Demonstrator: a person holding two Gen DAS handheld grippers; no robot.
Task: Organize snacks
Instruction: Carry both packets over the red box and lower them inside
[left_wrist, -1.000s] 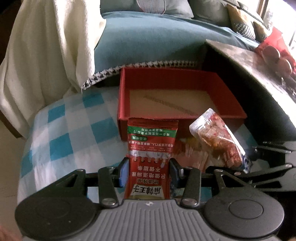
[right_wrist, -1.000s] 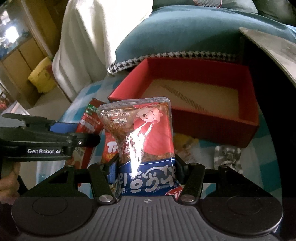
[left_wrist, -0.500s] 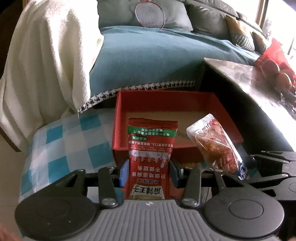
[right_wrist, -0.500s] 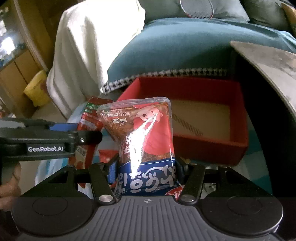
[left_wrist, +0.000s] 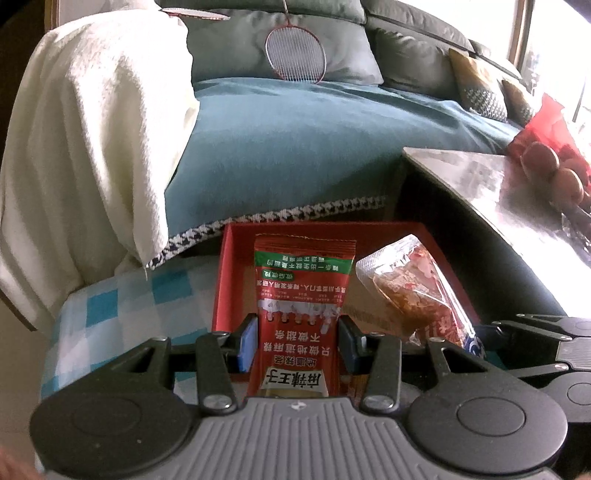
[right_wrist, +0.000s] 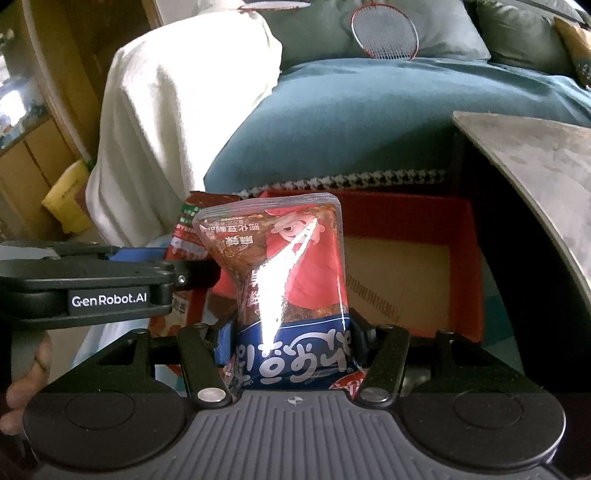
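My left gripper (left_wrist: 297, 341) is shut on a red and green snack packet (left_wrist: 301, 295), held upright in front of the open red box (left_wrist: 229, 273). My right gripper (right_wrist: 291, 343) is shut on a clear red and blue snack bag (right_wrist: 288, 273), also held upright before the red box (right_wrist: 476, 266). That bag shows at the right in the left wrist view (left_wrist: 417, 295). The left gripper and its packet (right_wrist: 188, 229) show at the left in the right wrist view. The box's cardboard floor looks bare where visible.
The box sits on a blue and white checked cloth (left_wrist: 110, 306). A teal sofa (left_wrist: 295, 147) with a white blanket (left_wrist: 92, 129) and a badminton racket (left_wrist: 295, 55) lies behind. A grey table top (left_wrist: 498, 192) with fruit stands at the right.
Both grippers have risen with their snacks and tilted up; the box now sits lower and smaller in view, with more sofa visible. The loose snacks in front of the box are out of sight.
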